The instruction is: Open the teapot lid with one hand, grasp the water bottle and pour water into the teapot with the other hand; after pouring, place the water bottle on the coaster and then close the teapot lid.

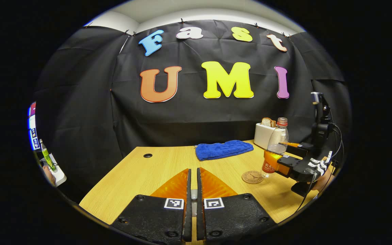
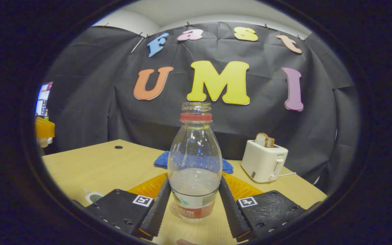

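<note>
Pour looks finished; bottle at the coaster, lid closing left.

Left gripper view: left claw point(image 1: 193, 190) is clenched with only a sliver between its fingers, which seem to pinch something small and pale I can't identify, over the light wooden surface point(image 1: 141, 177). Far right, the right claw point(image 1: 286, 154) holds the clear plastic water bottle with red neck ring and red label point(image 1: 277, 143), cap off, upright, just beside the round brown coaster point(image 1: 252, 177); whether it's touching down I can't tell.
Right gripper view: right claw point(image 2: 193, 200) grips the bottle point(image 2: 194, 163) on both sides of its lower body, partly full; a round brown edge shows under its base, likely the coaster. A small white rimmed thing point(image 2: 92, 196) at lower left could be the teapot, unclear. Left: release the bottle, close the lid.
</note>
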### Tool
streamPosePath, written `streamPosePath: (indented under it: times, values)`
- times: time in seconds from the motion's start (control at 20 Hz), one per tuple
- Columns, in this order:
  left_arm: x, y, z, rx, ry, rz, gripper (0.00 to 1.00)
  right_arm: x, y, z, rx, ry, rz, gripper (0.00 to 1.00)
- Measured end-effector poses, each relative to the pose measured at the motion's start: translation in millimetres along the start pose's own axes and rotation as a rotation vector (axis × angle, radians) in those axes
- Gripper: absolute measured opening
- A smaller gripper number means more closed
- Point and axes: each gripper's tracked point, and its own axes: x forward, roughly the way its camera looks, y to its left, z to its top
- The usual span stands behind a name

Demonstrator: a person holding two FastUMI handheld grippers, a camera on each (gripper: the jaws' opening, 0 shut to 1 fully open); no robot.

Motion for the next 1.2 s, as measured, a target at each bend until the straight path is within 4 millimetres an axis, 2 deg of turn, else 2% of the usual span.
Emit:
streamPosePath:
  times: [0.2, 0.5, 0.9, 1.2]
  values:
    - [0.8, 1.5, -1.6, -0.002, 0.004, -0.001, 0.07, 23.5, 10.3, -11.1, 0.060, 0.024, 0.028, 0.77]
    - [1.7, 5.5, -5.4, -0.008, 0.014, 0.002, 0.07, 49.3, 5.6, -34.3, 0.106, 0.068, 0.013, 0.76]
    - [3.1, 5.6, -7.4, -0.009, 0.019, 0.003, 0.07, 53.4, -1.1, -41.5, 0.136, 0.062, 0.004, 0.77]
    - [3.0, 1.5, -8.0, 0.004, 0.030, 0.001, 0.07, 45.3, -4.3, -35.3, 0.146, 0.049, 0.028, 0.92]
